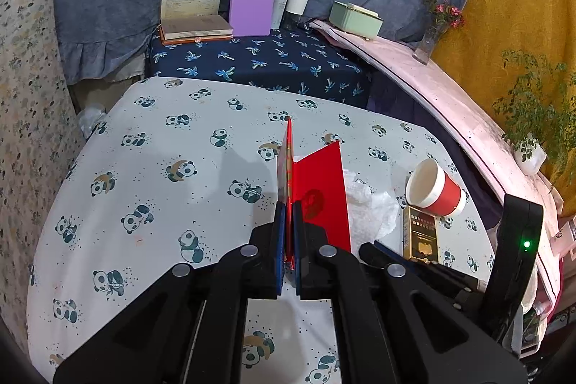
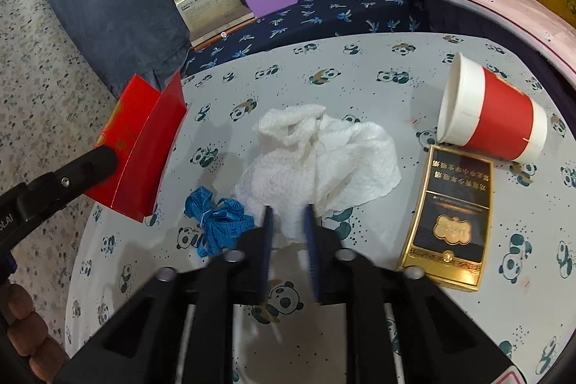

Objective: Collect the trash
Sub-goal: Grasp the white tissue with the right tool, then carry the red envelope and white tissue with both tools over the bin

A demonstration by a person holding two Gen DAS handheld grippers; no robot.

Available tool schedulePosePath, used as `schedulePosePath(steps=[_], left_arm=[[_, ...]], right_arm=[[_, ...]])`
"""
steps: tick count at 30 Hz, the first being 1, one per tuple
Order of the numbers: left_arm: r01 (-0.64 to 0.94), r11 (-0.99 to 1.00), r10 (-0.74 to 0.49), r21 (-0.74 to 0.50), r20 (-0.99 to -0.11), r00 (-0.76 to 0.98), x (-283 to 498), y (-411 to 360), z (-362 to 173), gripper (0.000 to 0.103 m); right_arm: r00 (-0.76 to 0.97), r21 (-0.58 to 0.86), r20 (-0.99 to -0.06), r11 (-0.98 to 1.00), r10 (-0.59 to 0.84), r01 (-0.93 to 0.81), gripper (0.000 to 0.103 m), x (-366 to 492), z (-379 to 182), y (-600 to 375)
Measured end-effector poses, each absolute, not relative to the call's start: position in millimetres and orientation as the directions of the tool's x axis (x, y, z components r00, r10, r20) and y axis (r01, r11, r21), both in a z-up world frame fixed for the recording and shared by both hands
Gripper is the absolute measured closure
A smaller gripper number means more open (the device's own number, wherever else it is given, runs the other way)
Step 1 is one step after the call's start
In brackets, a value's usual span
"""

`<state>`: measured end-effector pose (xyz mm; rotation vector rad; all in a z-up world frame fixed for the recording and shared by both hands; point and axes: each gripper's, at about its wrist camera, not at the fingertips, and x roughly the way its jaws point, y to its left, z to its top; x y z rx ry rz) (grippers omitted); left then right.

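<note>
My left gripper (image 1: 288,204) is shut on a folded red envelope (image 1: 320,189) and holds it upright above the panda-print table; the envelope also shows in the right wrist view (image 2: 140,146). My right gripper (image 2: 288,209) is open, its jaws on either side of the near edge of a crumpled white paper towel (image 2: 320,153). A crumpled blue tape (image 2: 216,222) lies just left of it. A red and white paper cup (image 2: 493,110) lies on its side at the right, next to a black and gold cigarette pack (image 2: 450,218).
The panda-print tablecloth (image 1: 162,139) covers the table. Behind it on a dark palm-print surface (image 1: 273,60) stand a boxed book (image 1: 190,6), a purple box (image 1: 252,0), two jars (image 1: 293,2) and a green box (image 1: 356,18). A potted plant (image 1: 532,117) stands at the right.
</note>
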<state>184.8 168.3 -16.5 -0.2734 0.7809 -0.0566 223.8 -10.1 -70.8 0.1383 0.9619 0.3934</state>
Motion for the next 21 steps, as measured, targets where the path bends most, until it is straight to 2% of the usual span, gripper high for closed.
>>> schedulePosePath(steps=[11, 21], left_arm=[[0.006, 0.964, -0.185, -0.266, -0.655, 0.733, 174, 140, 5, 0.1], [0.142, 0.955, -0.276, -0.261, -0.609, 0.744, 157, 70, 37, 0.1]], right_arm=[[0.645, 0.307, -0.64, 0.908, 0.418, -0.283, 0.1, 191, 5, -45], [0.786, 0.314, -0.509, 0.926, 0.349, -0.208, 0.1, 152, 77, -123]])
